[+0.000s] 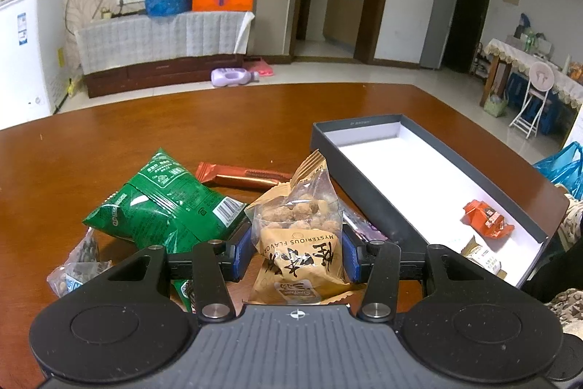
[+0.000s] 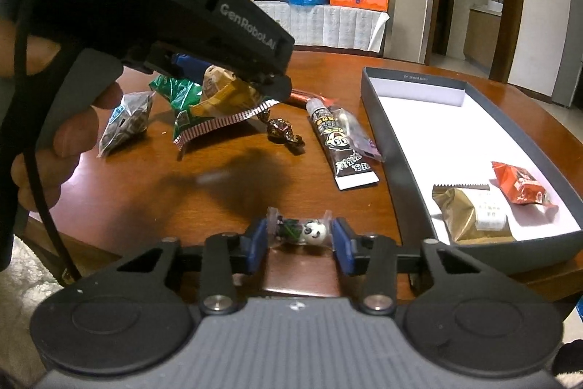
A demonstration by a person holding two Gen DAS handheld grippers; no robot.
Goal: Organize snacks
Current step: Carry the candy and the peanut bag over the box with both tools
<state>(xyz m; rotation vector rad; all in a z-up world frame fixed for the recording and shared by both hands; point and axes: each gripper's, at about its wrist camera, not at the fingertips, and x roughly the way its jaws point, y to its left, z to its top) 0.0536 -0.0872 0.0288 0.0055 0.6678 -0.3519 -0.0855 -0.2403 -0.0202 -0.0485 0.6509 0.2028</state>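
My left gripper [image 1: 297,252] is shut on a tan bag of brown nut balls [image 1: 300,236] and holds it above the brown table [image 1: 218,126]; in the right wrist view the bag [image 2: 222,93] hangs off the table under that gripper. My right gripper [image 2: 299,239] stands with its blue pads at both ends of a small panda candy [image 2: 308,231] near the table's front edge. The grey box with a white floor [image 1: 400,166] sits to the right and holds an orange packet [image 1: 486,219] and a gold packet [image 2: 470,214].
On the table lie a green bag [image 1: 164,206], a red-brown bar [image 1: 244,175], a clear pack of dark seeds [image 2: 125,124], a dark tube snack [image 2: 340,144], a purple wrapper [image 2: 360,137] and a brown twisted candy [image 2: 282,130].
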